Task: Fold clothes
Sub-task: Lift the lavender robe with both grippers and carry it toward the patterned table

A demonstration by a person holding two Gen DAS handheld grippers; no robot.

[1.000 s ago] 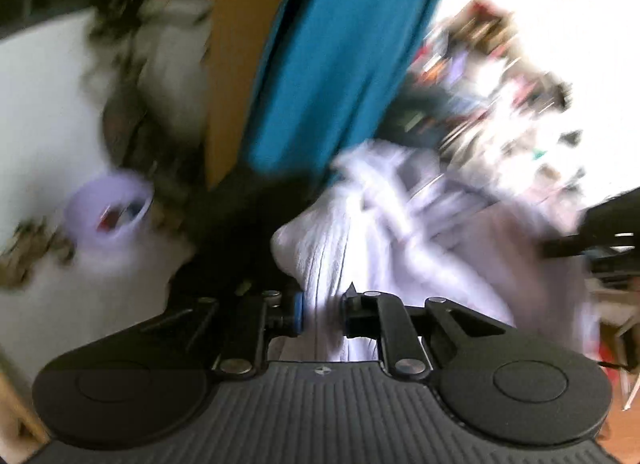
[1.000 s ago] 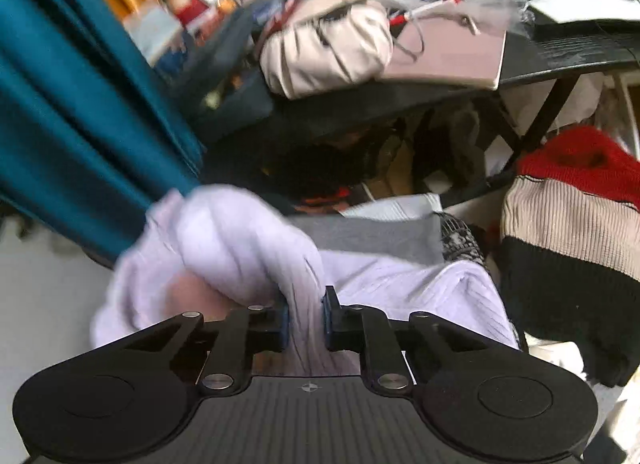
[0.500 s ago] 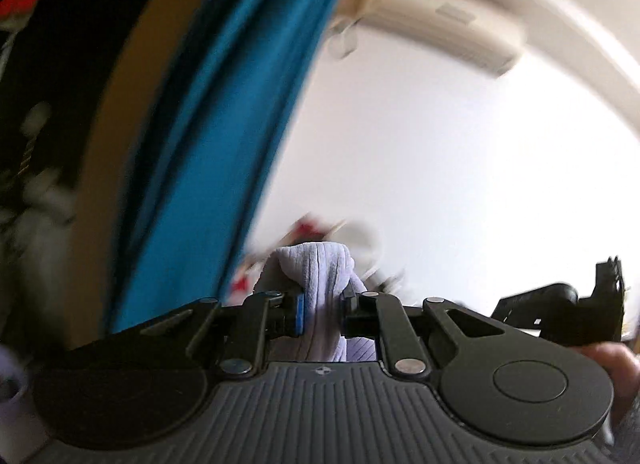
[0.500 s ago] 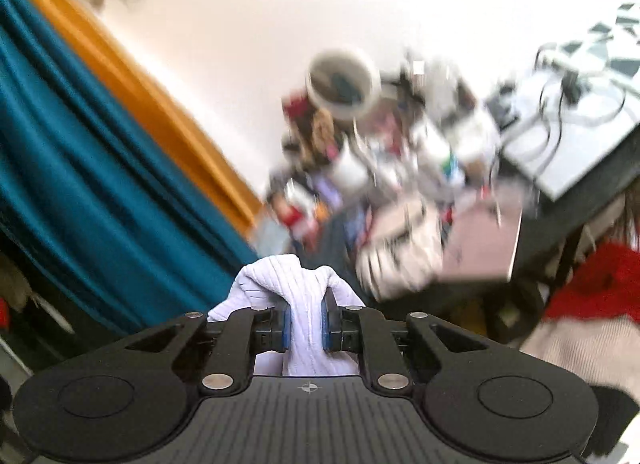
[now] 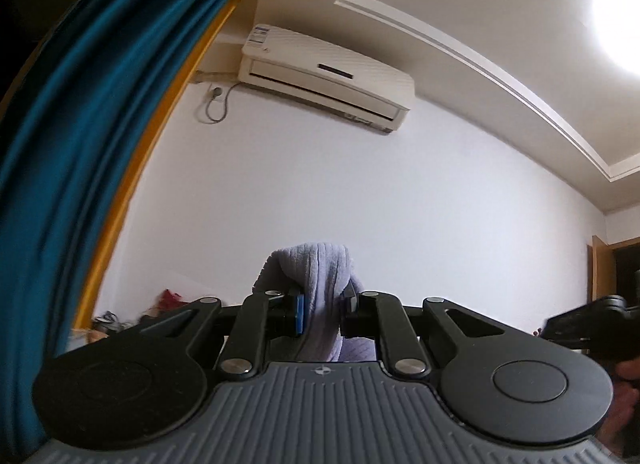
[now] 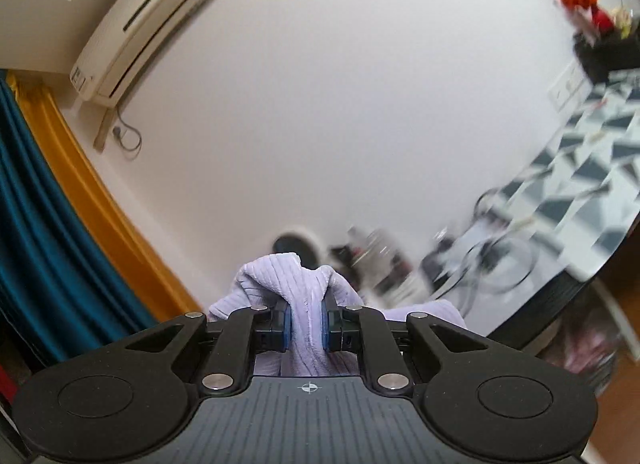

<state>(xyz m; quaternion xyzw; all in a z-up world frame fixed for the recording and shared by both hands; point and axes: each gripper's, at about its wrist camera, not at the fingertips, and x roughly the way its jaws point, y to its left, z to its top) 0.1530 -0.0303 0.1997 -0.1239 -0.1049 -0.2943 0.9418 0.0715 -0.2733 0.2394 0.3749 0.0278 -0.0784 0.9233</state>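
Both claws raised and tipped upward, each clamped on a bunch of the same pale lilac ribbed garment (image 5: pixel 320 284).

Left claw (image 5: pixel 323 309): narrow, blue pads pinching a thick fold that humps up over the fingertips and drops away below, out of sight. Right claw (image 6: pixel 306 318): likewise narrow, closed on a gathered ridge of the ribbed knit (image 6: pixel 306 304), with more cloth spilling to either side behind the fingers.

Garment held aloft between the two claws; bulk of it hanging beneath the cameras, unseen. Behind it only wall, an air conditioner (image 5: pixel 324 76), teal curtain (image 5: pixel 72 136) at left, and in the right view a cluttered worktop (image 6: pixel 580 200) at the far right, blurred.

Handling, judged from the look: soft, limp, light knit, no stiffness at all, sagging wherever unsupported. Ribbing likely stretchy, so prone to pull long under its own weight and to skew if tugged unevenly. Not slippery, not fragile. Thick bunched holds secure but poor for a clean fold.

Best hold for folding: single layers at matching edges, such as shoulders or hem corners, kept level. Whether the present holds sit at such points: cannot tell.
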